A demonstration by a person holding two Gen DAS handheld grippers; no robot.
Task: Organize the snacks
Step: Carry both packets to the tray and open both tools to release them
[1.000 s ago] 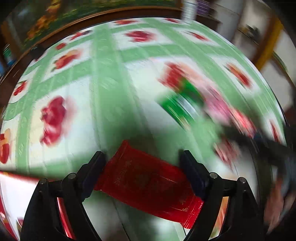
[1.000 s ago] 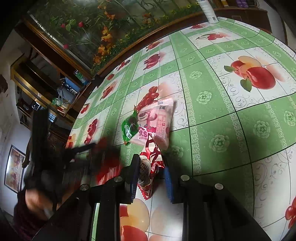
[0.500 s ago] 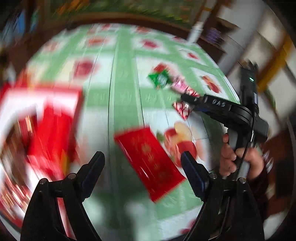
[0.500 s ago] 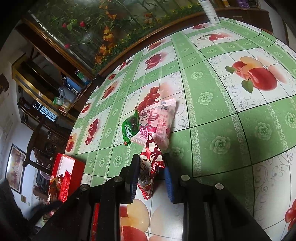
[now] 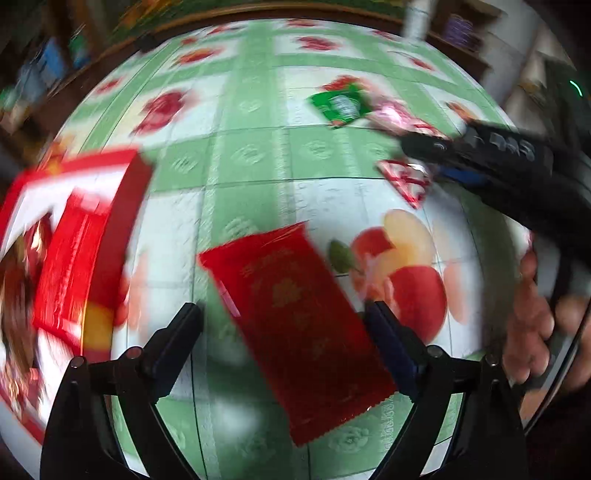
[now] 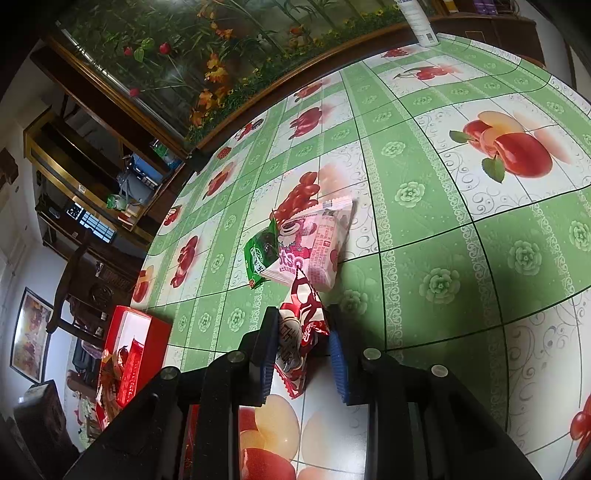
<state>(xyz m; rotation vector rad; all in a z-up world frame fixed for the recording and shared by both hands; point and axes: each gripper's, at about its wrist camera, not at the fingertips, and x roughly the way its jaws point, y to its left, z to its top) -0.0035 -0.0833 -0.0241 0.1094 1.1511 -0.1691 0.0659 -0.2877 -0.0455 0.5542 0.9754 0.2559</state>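
A flat red snack packet (image 5: 299, 325) lies on the tablecloth between the spread fingers of my open left gripper (image 5: 284, 325); nothing is gripped. A red box (image 5: 74, 236) with snacks inside stands at the left; it also shows in the right wrist view (image 6: 129, 354). My right gripper (image 6: 301, 343) has its jaws around a red-and-white snack packet (image 6: 299, 332) on the table, with a gap at the right pad. A pink packet (image 6: 314, 251) and a green packet (image 6: 260, 254) lie just beyond it. In the left wrist view the right gripper (image 5: 436, 162) reaches the red-and-white packet (image 5: 404, 179).
The table has a green and white fruit-print cloth (image 6: 443, 221). A white bottle (image 6: 419, 20) stands at the far edge. A dark chair (image 6: 81, 280) and shelves stand beyond the left side.
My left gripper let go of the red packet, which now lies on the table, and swung so the red box came into view. The right gripper has stayed around the red-and-white packet.
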